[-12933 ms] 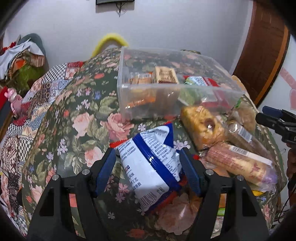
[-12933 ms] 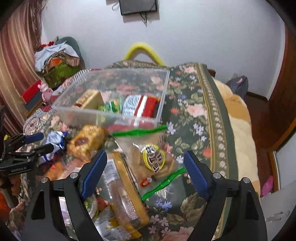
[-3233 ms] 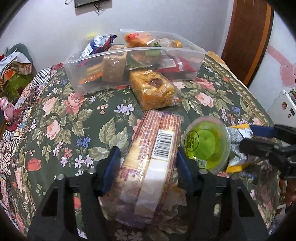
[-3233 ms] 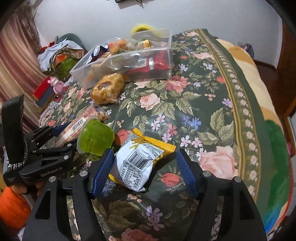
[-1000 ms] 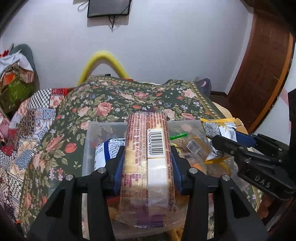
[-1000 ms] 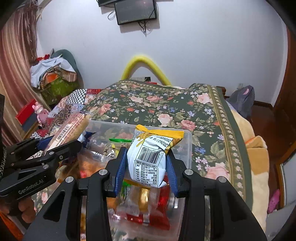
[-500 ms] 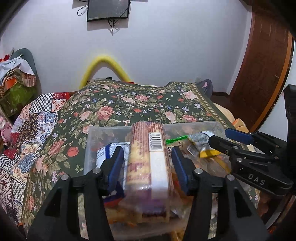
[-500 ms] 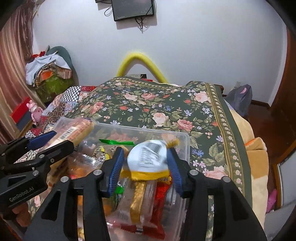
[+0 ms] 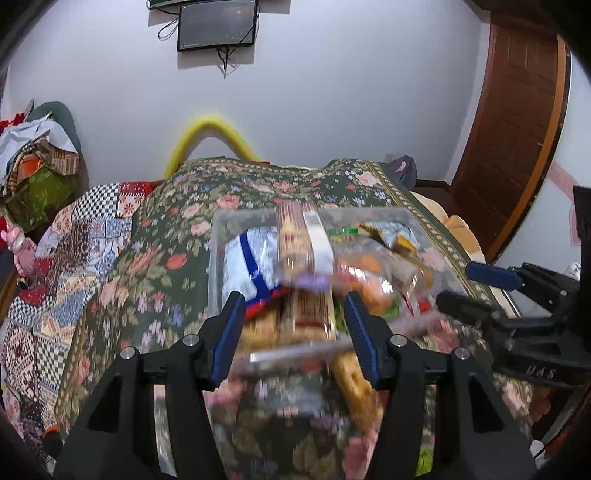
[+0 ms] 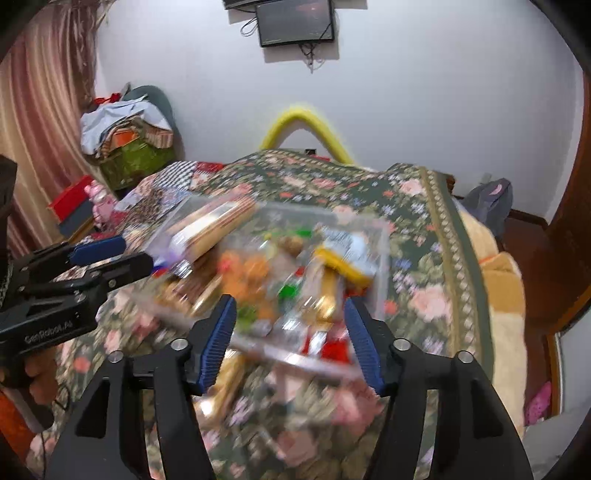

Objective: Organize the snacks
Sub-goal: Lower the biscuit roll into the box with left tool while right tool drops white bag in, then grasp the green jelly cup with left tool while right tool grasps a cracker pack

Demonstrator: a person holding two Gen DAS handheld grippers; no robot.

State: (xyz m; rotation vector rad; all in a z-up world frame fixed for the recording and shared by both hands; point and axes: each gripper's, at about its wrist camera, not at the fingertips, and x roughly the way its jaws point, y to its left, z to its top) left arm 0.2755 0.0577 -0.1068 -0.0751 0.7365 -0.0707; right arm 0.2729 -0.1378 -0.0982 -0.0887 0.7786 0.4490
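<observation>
A clear plastic bin (image 9: 216, 254) (image 10: 376, 236) stands on the floral bed cover, full of snack packs. A long striped biscuit pack (image 9: 303, 240) (image 10: 212, 225) lies on top at its left side. A white and yellow snack bag (image 9: 391, 236) (image 10: 347, 254) lies at its right side. My left gripper (image 9: 295, 332) is open and empty, just in front of the bin. My right gripper (image 10: 290, 336) is open and empty, also in front of the bin. Both views are blurred.
A wrapped bun (image 9: 354, 376) lies on the floral cover (image 9: 155, 266) in front of the bin. A yellow arched headboard (image 9: 210, 140) and a wall screen (image 9: 216, 24) are behind. A clothes pile (image 10: 125, 140) is at the left, a wooden door (image 9: 513, 122) at the right.
Both grippers have opened, let go of their packs into the bin and pulled back toward me. The biscuit pack and the white and yellow bag now lie in the bin.
</observation>
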